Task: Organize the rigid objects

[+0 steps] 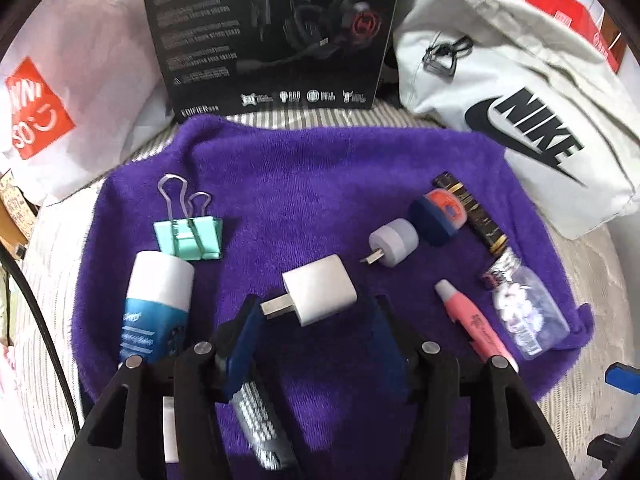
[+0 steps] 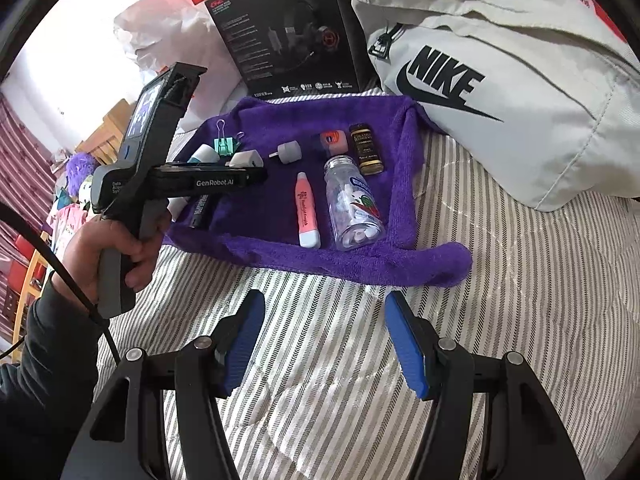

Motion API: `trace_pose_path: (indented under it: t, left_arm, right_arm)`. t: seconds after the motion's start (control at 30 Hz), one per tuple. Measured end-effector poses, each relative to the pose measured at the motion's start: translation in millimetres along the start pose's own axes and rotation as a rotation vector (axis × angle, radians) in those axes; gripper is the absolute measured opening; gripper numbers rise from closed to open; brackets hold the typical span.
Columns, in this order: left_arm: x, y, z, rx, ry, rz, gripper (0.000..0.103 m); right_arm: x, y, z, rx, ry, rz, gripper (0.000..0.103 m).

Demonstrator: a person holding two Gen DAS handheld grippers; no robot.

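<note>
A purple towel (image 1: 304, 184) lies on the striped bed and carries small objects. My left gripper (image 1: 316, 312) is open, its blue fingers on either side of a white USB charger (image 1: 318, 295). Around it lie a teal binder clip (image 1: 188, 232), a blue-and-white tube (image 1: 158, 304), a lilac plug (image 1: 394, 242), an orange-and-blue sharpener (image 1: 438, 216), a dark bottle (image 1: 472, 212), a pink marker (image 1: 468, 316), a clear pill bottle (image 1: 528, 316) and a brush (image 1: 260, 424). My right gripper (image 2: 324, 320) is open and empty over the bed, short of the towel (image 2: 320, 256).
A black headset box (image 1: 272, 32) stands behind the towel. A grey Nike bag (image 1: 520, 92) lies at the back right and a white shopping bag (image 1: 60, 112) at the left. The left gripper's body and the hand holding it (image 2: 132, 208) show in the right wrist view.
</note>
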State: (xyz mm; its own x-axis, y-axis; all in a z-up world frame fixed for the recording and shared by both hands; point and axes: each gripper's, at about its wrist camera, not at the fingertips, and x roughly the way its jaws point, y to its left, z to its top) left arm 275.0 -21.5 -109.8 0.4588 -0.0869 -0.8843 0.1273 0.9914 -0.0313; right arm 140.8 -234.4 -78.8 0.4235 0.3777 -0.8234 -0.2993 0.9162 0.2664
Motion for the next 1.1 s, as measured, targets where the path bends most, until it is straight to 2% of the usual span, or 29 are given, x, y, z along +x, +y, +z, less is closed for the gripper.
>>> trace_pose_path:
  t: [0.1,0.17,0.23,0.33,0.4,0.47,0.6,0.77,0.97,1.1]
  left_arm:
    - [-21.7,-1.2,-4.0,0.004,-0.027,-0.009,0.054]
    - [-35.2,-0.6,-9.4,0.007,-0.040,-0.016,0.061]
    - [-49.7,1.1,-18.0,0.007,-0.053,-0.026,0.066]
    - [-75.1,4.0,-38.0,-0.008,-0.072,-0.039,0.068]
    - [-91.0,5.8,-52.4,-0.017,-0.084,-0.056,0.074]
    - [-107.0,9.0,-66.1,-0.029,-0.103,-0.060,0.085]
    - [-139.6,18.9,-89.9,-0.073,-0.148,-0.060,0.096]
    - [-174.8,26.9,-106.8,-0.086,-0.176,-0.003,0.097]
    - [-207.7,24.5,-119.8,-0.069,-0.210,0.027,0.097]
    - [-214.9,18.9,-122.7,-0.069,-0.212,0.033,0.097]
  right_arm:
    - [-9.4,5.8,-0.2,-0.013,-0.021,-0.032,0.062]
    - [-14.7,10.7,0.8,-0.026,-0.034,-0.058,0.063]
    - [-20.5,18.5,3.2,-0.036,-0.054,-0.086,0.066]
    - [-28.0,29.4,5.9,-0.039,-0.086,-0.102,0.077]
    - [-32.5,37.1,7.2,-0.038,-0.101,-0.105,0.079]
    - [-35.4,45.7,7.4,-0.041,-0.108,-0.114,0.083]
    - [-42.1,62.7,5.3,-0.038,-0.122,-0.148,0.090]
    - [-54.3,77.2,0.0,-0.006,-0.164,-0.208,0.102]
    - [-66.4,88.7,-6.8,0.007,-0.167,-0.266,0.103]
    - [-72.3,89.8,-10.3,0.026,-0.154,-0.285,0.103]
